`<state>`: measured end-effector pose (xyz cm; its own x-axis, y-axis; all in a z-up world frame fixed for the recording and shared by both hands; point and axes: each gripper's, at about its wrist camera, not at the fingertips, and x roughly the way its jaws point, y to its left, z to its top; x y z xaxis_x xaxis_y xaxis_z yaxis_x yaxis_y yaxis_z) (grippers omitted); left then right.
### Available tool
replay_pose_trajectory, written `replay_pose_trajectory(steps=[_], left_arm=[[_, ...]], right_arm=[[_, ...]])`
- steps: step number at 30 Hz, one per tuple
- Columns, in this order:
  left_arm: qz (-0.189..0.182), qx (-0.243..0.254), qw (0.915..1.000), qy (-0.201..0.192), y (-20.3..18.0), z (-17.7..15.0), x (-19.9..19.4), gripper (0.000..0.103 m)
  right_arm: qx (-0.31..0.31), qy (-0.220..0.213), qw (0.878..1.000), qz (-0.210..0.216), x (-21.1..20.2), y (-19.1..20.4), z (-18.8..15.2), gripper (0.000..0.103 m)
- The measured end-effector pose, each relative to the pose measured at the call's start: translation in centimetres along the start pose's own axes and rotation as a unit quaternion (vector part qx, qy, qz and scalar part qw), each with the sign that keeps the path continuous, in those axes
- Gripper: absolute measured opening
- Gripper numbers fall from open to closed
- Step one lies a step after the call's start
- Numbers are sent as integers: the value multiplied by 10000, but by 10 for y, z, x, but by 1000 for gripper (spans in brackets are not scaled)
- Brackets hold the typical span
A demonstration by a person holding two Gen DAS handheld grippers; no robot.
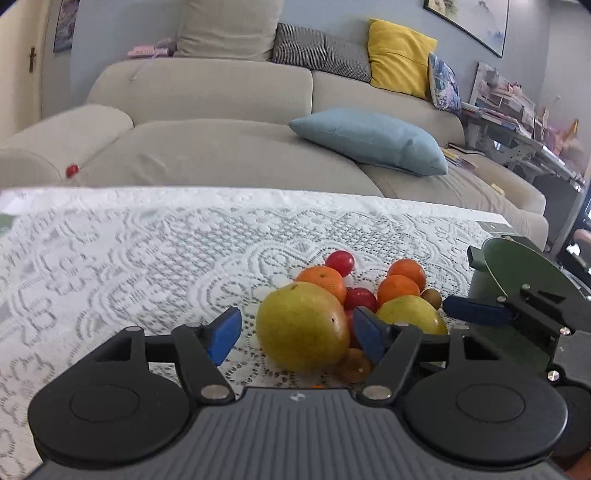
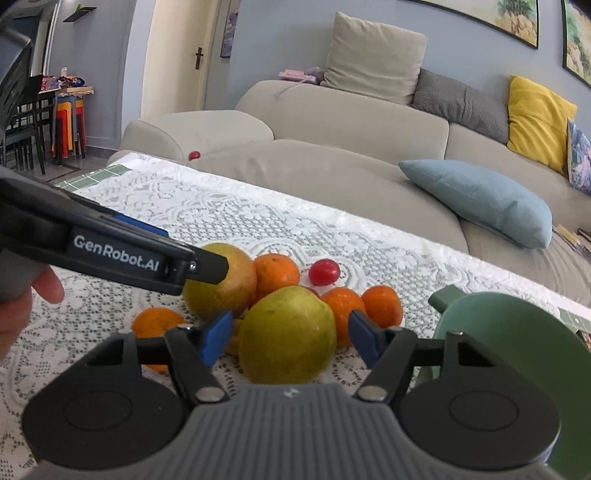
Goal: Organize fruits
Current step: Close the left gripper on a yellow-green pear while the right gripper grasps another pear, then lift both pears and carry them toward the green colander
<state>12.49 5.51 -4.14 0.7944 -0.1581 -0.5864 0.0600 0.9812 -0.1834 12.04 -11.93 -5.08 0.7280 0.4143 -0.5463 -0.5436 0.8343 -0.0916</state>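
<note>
A: Smooth, round fruit sits heaped on the white lace tablecloth (image 1: 147, 240): a yellow-green guava (image 1: 303, 326), glossy mandarins (image 1: 325, 282) and red grape tomatoes (image 1: 340, 260).

B: The left gripper (image 1: 295, 332) is spread wide around that guava, not touching. The right gripper (image 2: 290, 334) brackets a second guava (image 2: 288, 334), equally released. A matte green bowl (image 2: 517, 332) stands just beside the pile; open cloth stretches left.

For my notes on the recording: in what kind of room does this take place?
Most likely a home living room. A large beige sofa with a yellow cushion and a blue pillow stands behind the lace-covered table, and framed pictures hang on the wall.
</note>
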Motion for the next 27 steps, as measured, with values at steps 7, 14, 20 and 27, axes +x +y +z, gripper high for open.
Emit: replay_pose_trajectory(steps=[7, 14, 20, 27], left_arm=[[-24, -134, 9999, 28, 3, -6, 13, 82], [-90, -219, 9997, 60, 7, -5, 15, 82], [-100, -322, 9994, 27, 10, -4, 12, 81], [-165, -468, 9988, 46, 14, -4, 15, 81]], right_arm=[[33, -143, 9997, -218, 2, 6, -2, 67], [-6, -195, 9982, -567, -2, 20, -5, 64], [317, -239, 9964, -748, -8, 29, -3, 57], [1286, -314, 9874, -867, -5, 18, -5, 59]])
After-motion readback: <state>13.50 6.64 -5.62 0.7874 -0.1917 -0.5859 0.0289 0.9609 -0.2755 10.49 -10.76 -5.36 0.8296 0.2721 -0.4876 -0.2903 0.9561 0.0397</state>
